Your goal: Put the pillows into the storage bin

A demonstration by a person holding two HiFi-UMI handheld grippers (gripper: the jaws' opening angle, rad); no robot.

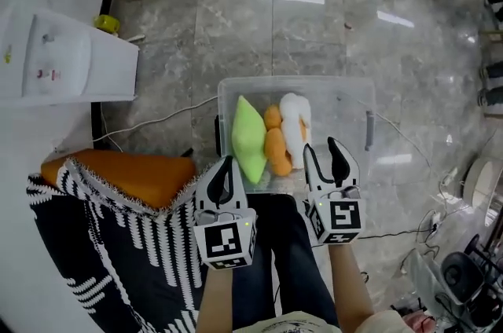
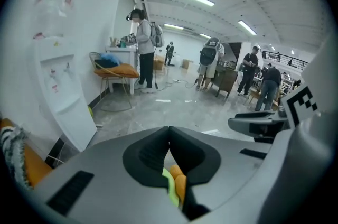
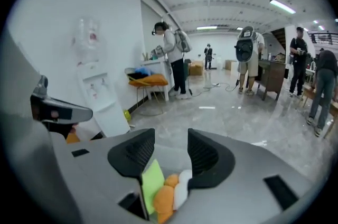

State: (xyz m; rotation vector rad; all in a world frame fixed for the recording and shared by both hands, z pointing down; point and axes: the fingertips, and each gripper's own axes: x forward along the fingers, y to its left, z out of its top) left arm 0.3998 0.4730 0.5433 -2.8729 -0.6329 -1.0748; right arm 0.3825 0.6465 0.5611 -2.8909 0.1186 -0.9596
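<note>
Patterned throw point(image 1: 94, 245): black and white, it lay at your left, draped over part of an orange cushion point(image 1: 130, 176).
Storage bin point(image 1: 228, 92): clear plastic, rectangular and open-topped, it stood on the grey stone floor point(image 1: 314, 33) just ahead of your knees.
Green pillow point(image 1: 248, 139): lime, flat, with pointed corners, it stood on edge at the left end of the bin.
White pillow point(image 1: 296, 127): soft and rounded, it sat to the right of the orange one.
Orange pillow point(image 1: 277, 151): it showed 2 rounded lobes, wedged between green and white; 1 piece or 2, you could not tell.
Right gripper point(image 1: 322, 147): you held it over the bin's near edge, jaws partway apart, nothing between them.
Left gripper point(image 1: 227, 163): you held it beside the bin's near left corner, jaw tips together, gripping nothing.
</note>
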